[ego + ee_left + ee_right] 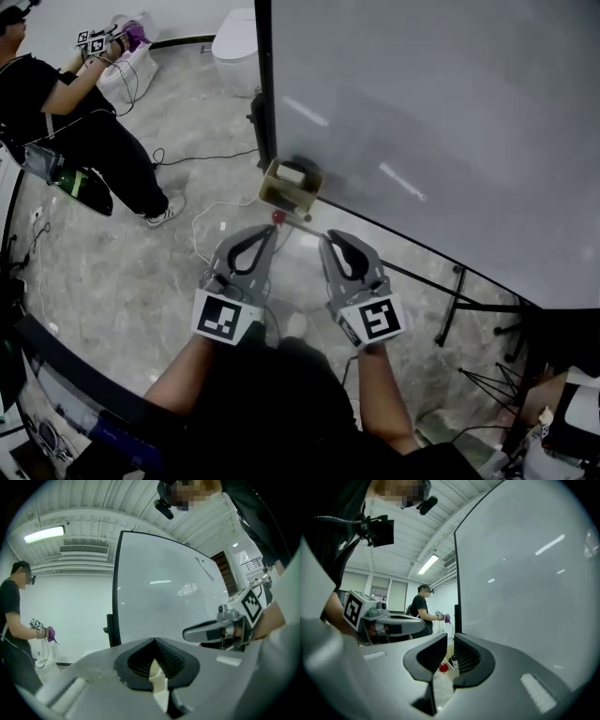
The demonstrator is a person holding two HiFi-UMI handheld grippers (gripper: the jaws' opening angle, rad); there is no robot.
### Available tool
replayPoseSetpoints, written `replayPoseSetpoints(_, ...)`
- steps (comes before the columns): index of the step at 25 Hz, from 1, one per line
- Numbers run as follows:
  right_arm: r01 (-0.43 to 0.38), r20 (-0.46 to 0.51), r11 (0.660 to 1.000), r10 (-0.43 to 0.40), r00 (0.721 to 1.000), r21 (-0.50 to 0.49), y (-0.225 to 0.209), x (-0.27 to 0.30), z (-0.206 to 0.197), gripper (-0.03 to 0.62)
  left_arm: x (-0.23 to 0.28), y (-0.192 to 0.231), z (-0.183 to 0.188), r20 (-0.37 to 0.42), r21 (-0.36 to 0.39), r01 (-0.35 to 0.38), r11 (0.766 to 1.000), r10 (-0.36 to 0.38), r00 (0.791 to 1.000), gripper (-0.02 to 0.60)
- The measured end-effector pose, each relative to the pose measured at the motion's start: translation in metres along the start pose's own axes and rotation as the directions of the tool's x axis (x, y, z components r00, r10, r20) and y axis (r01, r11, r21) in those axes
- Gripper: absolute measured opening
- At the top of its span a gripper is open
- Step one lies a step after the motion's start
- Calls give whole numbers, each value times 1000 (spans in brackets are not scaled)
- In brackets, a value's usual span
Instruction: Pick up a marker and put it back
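A marker with a red cap point(278, 217) lies just below the tan holder box point(291, 185) fixed at the lower left corner of the whiteboard point(422, 112). My left gripper point(271, 231) hangs just short of the marker with its tips together and nothing in them. In the left gripper view its jaws point(155, 641) meet. My right gripper point(329, 236) is beside it, a little right of the marker, with a narrow gap. Through that gap in the right gripper view point(449, 656) the red cap point(444, 667) shows beyond the pads, untouched.
Another person point(84, 122) stands at the far left, holding grippers point(97, 42). A white bin point(234, 52) stands behind the board. Cables point(202, 155) trail over the grey floor. The board's black stand legs point(459, 291) spread at the right.
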State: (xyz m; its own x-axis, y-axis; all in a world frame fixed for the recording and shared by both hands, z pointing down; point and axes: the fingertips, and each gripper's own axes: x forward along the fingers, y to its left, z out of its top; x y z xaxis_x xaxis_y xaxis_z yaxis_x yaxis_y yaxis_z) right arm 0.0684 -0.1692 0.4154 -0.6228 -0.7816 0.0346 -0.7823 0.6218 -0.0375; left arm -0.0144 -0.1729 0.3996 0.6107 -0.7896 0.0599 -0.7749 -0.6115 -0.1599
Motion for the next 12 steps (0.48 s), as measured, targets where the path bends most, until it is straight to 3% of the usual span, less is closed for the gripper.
replayPoseSetpoints(6, 12, -60, 999, -15, 998, -43, -5, 25, -21, 92, 17, -3, -6, -17, -6, 58, 998, -58, 998, 5)
replayPoseSetpoints(12, 12, -107, 999, -18, 994, -52, -11, 34, -46, 124, 23, -13, -10, -19, -28, 68, 997, -69, 997, 5)
